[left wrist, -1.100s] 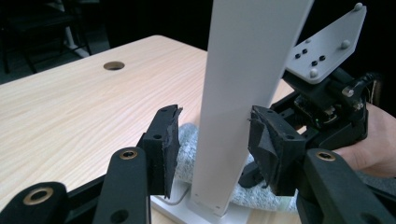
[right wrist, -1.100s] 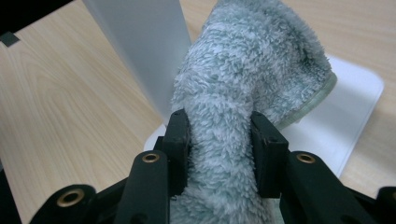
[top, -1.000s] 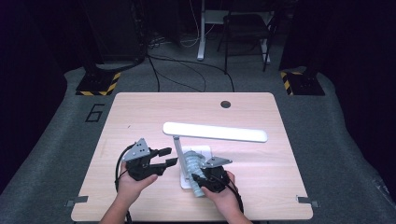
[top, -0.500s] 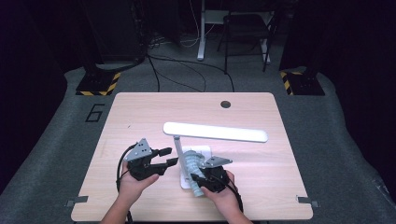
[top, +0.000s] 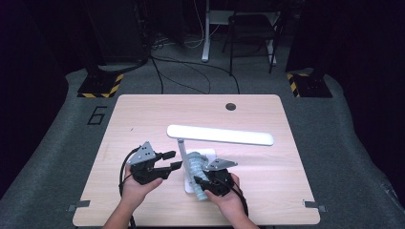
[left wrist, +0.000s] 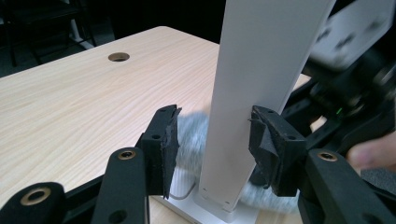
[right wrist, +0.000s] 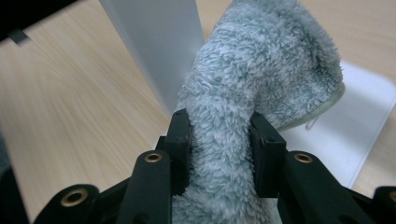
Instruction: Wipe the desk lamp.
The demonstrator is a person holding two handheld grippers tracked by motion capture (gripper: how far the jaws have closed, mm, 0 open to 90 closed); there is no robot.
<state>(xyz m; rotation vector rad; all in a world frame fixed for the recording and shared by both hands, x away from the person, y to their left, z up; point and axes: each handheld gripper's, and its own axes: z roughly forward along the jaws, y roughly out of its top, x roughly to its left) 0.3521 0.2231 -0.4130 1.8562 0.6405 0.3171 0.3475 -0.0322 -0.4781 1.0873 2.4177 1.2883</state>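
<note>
Two tongs worked low in the frame: right tongs [right wrist: 219, 140] clamped a fluffy cloth [right wrist: 261, 70]; left tongs [left wrist: 212, 140] stood apart around the lamp's stem [left wrist: 252, 93].

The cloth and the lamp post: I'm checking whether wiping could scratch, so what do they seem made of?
The cloth looks like soft, fluffy grey-green microfibre or fleece, with a dense pile. The lamp post looks like smooth matte white plastic or painted metal; which one is unclear.

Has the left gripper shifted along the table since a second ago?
No. In the high view the left gripper sits at the same spot beside the lamp post, with its fingers either side of the post, as in the earlier frames.
</note>
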